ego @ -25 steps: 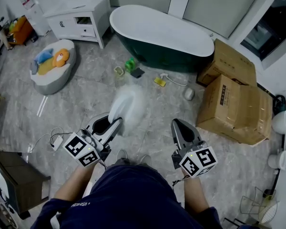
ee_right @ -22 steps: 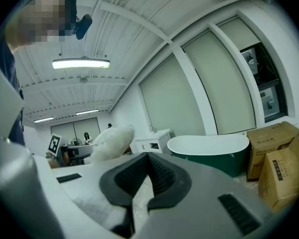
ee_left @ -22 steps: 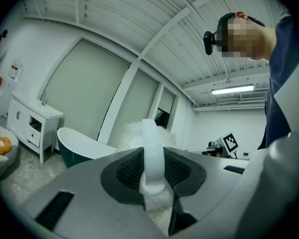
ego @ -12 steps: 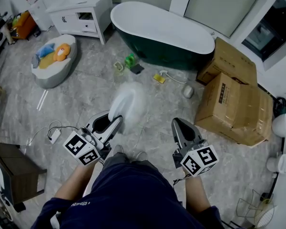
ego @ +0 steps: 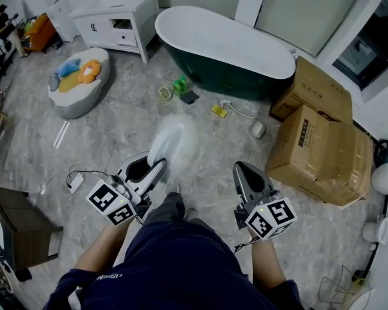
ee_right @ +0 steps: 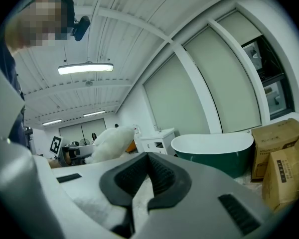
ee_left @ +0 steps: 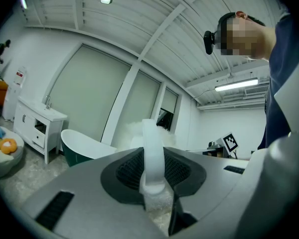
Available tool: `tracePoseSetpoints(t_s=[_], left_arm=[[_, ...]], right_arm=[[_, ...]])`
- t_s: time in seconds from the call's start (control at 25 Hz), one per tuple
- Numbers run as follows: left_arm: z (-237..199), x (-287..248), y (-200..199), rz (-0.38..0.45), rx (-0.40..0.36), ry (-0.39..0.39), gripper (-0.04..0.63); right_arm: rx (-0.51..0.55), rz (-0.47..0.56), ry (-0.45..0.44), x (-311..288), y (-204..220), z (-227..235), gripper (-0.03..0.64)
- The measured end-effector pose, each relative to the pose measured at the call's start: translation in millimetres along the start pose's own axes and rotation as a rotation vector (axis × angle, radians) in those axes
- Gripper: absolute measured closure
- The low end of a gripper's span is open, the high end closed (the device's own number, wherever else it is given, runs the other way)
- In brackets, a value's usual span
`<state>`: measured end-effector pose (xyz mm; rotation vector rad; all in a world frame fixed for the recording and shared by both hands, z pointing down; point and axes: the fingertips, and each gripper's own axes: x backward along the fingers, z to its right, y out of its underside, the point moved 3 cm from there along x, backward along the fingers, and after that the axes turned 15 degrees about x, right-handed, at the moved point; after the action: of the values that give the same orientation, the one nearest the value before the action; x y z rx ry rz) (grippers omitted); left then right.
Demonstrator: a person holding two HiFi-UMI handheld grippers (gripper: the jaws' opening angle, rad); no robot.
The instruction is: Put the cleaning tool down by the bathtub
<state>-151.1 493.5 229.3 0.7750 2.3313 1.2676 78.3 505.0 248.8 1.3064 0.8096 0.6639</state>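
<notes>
The left gripper is held well apart from the dark-green oval bathtub with a white inside. It is clamped on the white plastic handle of the fluffy white duster, which is carried above the grey floor. The right gripper is closed on nothing.

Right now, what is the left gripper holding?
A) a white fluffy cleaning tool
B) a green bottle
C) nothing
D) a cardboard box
A: the left gripper pinches the white cleaning tool between its jaws, with the fluffy head sticking out in front.
</notes>
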Motion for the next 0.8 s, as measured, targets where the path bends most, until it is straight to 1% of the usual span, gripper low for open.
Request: tracePoseSetpoints(t_s=[0.4,0.8], left_arm=[[-20.3,-31.5,-13.5,0.006,-0.005,0.000,0.482],[-73.9,-75.6,-34.7,-0.010,0.022,0.014,0.482]], right_arm=[[-0.006,0.008,0.003,-23.2,-3.5,29.1,0.612],[-0.012,-0.025,0.010,-80.0,-2.5,60.7,0.612]])
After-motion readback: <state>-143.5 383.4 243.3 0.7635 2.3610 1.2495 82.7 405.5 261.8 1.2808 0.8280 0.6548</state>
